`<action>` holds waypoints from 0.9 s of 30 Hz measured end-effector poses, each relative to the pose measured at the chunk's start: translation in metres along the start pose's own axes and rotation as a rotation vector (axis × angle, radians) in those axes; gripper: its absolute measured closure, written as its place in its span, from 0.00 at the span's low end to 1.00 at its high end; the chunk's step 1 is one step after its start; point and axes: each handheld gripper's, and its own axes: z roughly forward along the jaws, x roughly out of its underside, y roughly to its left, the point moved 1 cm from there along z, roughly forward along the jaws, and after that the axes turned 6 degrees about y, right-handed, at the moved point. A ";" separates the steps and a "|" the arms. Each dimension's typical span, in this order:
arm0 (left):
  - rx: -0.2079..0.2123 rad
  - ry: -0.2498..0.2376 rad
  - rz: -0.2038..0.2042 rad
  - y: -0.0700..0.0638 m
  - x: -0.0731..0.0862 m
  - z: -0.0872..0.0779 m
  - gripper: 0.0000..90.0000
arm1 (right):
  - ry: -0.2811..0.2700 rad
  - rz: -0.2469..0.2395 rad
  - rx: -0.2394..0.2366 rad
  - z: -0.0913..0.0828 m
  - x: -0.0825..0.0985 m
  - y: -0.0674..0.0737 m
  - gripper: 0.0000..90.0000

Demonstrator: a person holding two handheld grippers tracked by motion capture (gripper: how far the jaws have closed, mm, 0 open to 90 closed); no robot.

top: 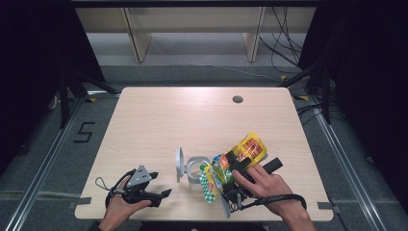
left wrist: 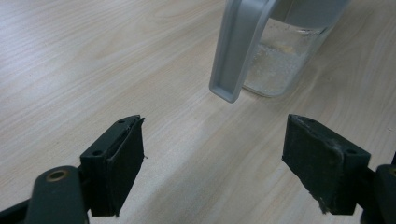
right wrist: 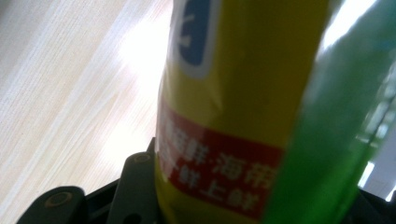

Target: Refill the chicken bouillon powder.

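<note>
the snack bag is a glossy, crinkled foil packet, yellow with a red band and green printing, sitting at the near right part of the pale wood-grain table. its long axis runs on a diagonal: the yellow end points far and right, while the green-and-white checkered end dips near and left, right at the mouth of the jug. the right gripper is clamped across the bag's middle, its black jaws pressing into the foil; in the right gripper view the shiny yellow film bulges right up against the camera. the jug is clear plastic with a pale grey handle, standing upright, whitish grains visible at its bottom. the left gripper rests at the near left, its matte black jaws spread wide with nothing between them.
</note>
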 end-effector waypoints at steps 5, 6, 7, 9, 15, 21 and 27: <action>-0.006 0.009 0.017 0.001 0.000 -0.001 0.22 | 0.005 -0.006 -0.001 0.001 -0.001 -0.001 0.66; 0.000 -0.010 -0.011 -0.001 0.000 0.000 0.22 | 0.011 0.015 -0.008 0.001 0.000 0.000 0.66; -0.008 0.008 0.020 0.001 0.000 -0.001 0.22 | 0.014 0.020 -0.005 0.001 0.000 0.000 0.66; -0.004 0.000 0.011 0.001 0.000 -0.001 0.22 | 0.031 0.038 -0.022 -0.001 0.000 0.001 0.66; 0.002 -0.010 -0.013 -0.001 0.000 -0.001 0.22 | 0.010 -0.002 -0.019 0.003 0.000 -0.004 0.66; 0.004 0.003 -0.005 -0.002 -0.001 -0.001 0.22 | 0.011 -0.026 -0.022 0.006 0.001 -0.006 0.66; -0.017 0.007 0.000 -0.001 0.000 -0.002 0.22 | -0.004 -0.053 -0.040 0.008 -0.001 -0.012 0.66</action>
